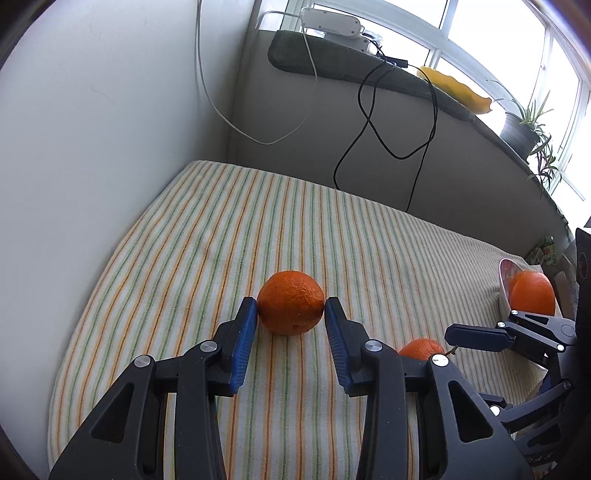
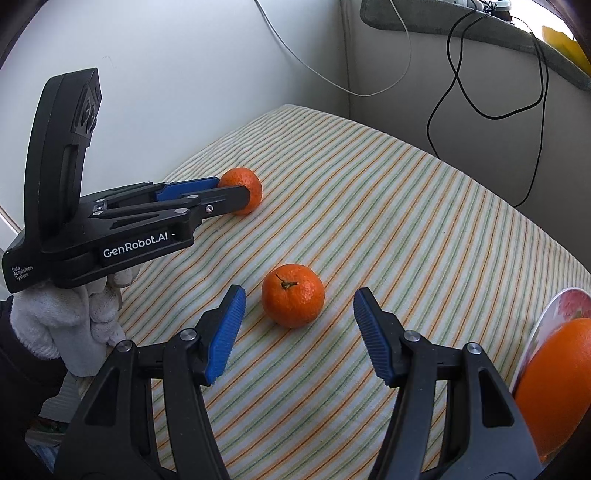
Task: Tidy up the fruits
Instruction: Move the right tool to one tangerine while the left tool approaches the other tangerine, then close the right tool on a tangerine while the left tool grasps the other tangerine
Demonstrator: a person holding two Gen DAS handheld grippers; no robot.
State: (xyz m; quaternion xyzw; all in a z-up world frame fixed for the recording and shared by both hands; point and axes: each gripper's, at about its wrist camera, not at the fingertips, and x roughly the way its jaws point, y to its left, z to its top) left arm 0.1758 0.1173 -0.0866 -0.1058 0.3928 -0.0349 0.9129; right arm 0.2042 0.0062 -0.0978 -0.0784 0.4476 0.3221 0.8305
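An orange [image 1: 290, 302] lies on the striped cloth [image 1: 184, 229] between the fingertips of my left gripper [image 1: 290, 310], whose blue pads touch or nearly touch its sides; it rests on the cloth. The same orange [image 2: 242, 188] and left gripper [image 2: 225, 192] show at the left in the right wrist view. A second orange with a stem [image 2: 293, 295] lies just ahead of my open right gripper [image 2: 299, 306], between but beyond its fingertips. It shows partly hidden in the left wrist view [image 1: 421, 348]. A third orange [image 2: 557, 384] sits in a white bowl [image 2: 554, 306] at the right.
The cloth [image 2: 406, 221] covers a table in a corner, with a white wall at the left and back. Black and white cables [image 1: 388, 122] hang from a windowsill holding a power strip [image 1: 332, 22], a yellow dish [image 1: 458, 88] and a potted plant [image 1: 524, 125].
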